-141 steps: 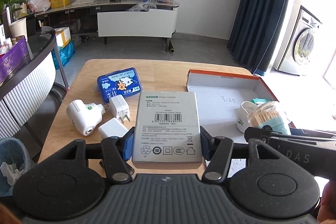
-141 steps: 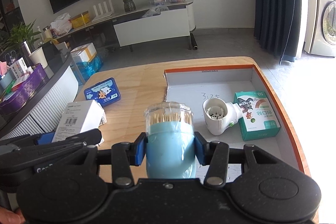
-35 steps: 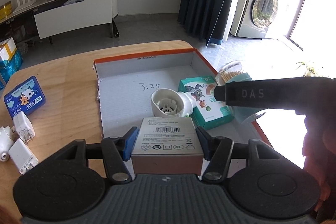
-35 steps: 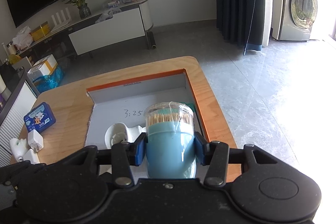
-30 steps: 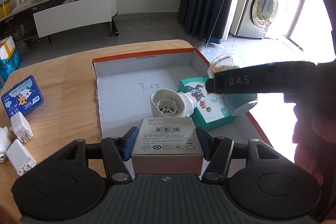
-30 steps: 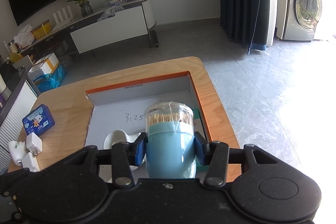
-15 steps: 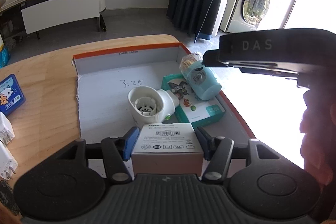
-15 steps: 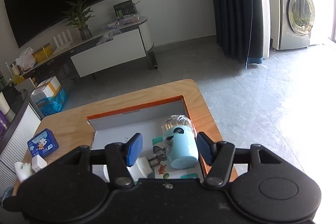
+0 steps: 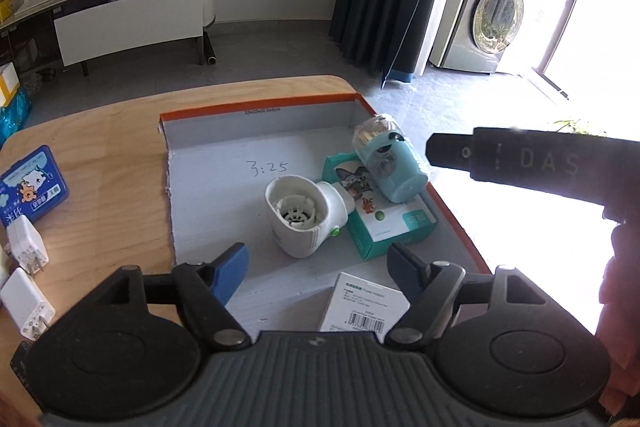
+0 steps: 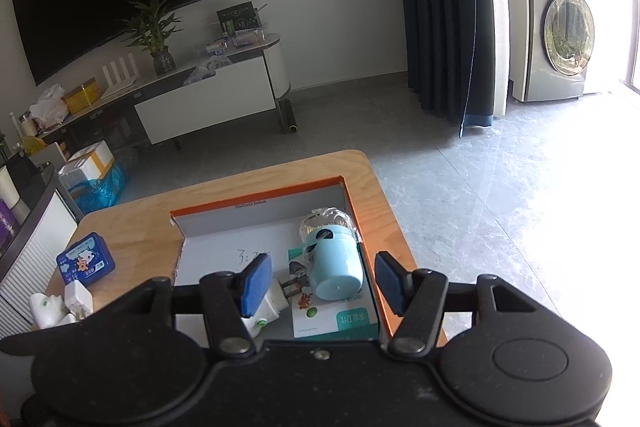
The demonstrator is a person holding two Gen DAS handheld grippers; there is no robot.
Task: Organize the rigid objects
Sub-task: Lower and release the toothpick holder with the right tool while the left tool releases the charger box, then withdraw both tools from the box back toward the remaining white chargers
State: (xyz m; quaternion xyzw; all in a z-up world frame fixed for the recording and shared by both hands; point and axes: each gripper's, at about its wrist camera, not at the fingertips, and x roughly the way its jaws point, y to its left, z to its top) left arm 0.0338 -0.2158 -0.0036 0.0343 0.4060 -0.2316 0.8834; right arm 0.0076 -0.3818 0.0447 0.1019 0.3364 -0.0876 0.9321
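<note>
A wooden table is seen carrying an orange-edged shallow box set toward its far right corner, with "3:25" written on the grey floor of the box. Against the right wall of the box a green carton lies flat, and a blue toothpick jar is now found tipped on its side across the carton's far end, its clear cap toward the far wall; half a second earlier it lay in the same spot, and a second ago it was clamped upright between the right fingers. A white plug-in device rests on its side just left of the carton, touching it. The white barcode box, gripped by the left fingers in the earlier frames, has been released and lies flat on the box floor at the near edge. The left gripper is opening, its blue pads clear of the barcode box on both sides. The right gripper is held wide above the jar with nothing between its fingers. At the table's left edge a blue tin and two white chargers are left outside the box.
</note>
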